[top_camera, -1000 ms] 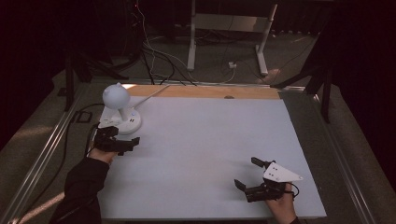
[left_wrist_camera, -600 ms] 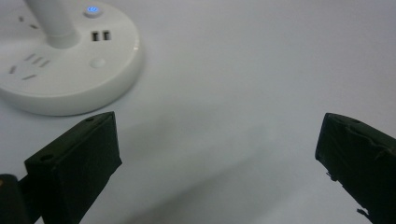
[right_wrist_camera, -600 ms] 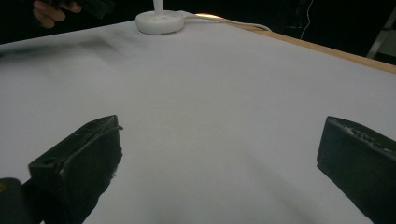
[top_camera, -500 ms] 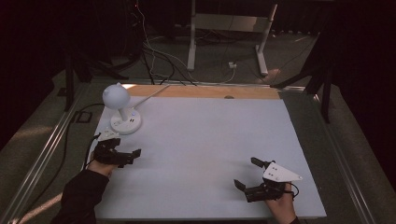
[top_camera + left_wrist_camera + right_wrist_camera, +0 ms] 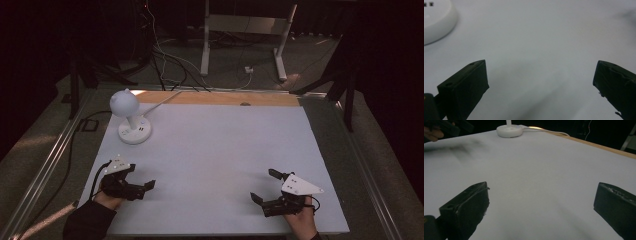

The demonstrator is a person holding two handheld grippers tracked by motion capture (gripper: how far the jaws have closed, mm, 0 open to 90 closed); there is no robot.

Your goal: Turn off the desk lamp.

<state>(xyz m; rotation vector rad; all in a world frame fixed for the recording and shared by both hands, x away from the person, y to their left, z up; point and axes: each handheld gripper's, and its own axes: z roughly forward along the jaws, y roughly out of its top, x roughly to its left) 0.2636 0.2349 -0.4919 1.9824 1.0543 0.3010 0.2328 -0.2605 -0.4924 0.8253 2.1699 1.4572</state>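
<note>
A white desk lamp (image 5: 126, 107) with a round head stands on a disc base (image 5: 135, 133) at the table's far left; its cord (image 5: 161, 100) runs off the back edge. My left gripper (image 5: 142, 177) hovers near the front left, a good way in front of the lamp, open with nothing between its jaws. In the left gripper view the left gripper (image 5: 540, 71) gapes over bare white table, with the lamp base (image 5: 435, 21) at the top left. My right gripper (image 5: 263, 185) rests open and empty at the front right, and in its own view the right gripper (image 5: 541, 195) faces the distant lamp base (image 5: 509, 130).
The white table top (image 5: 220, 145) ends at a wooden strip (image 5: 220, 98) along its far edge. Metal rails (image 5: 45, 170) run down both sides. Beyond the table are floor cables (image 5: 165, 65) and white desk legs (image 5: 282, 45) in the dark.
My left gripper has drawn back from beside the lamp base toward the table's near edge. The lamp stays where it was and the right gripper has not moved.
</note>
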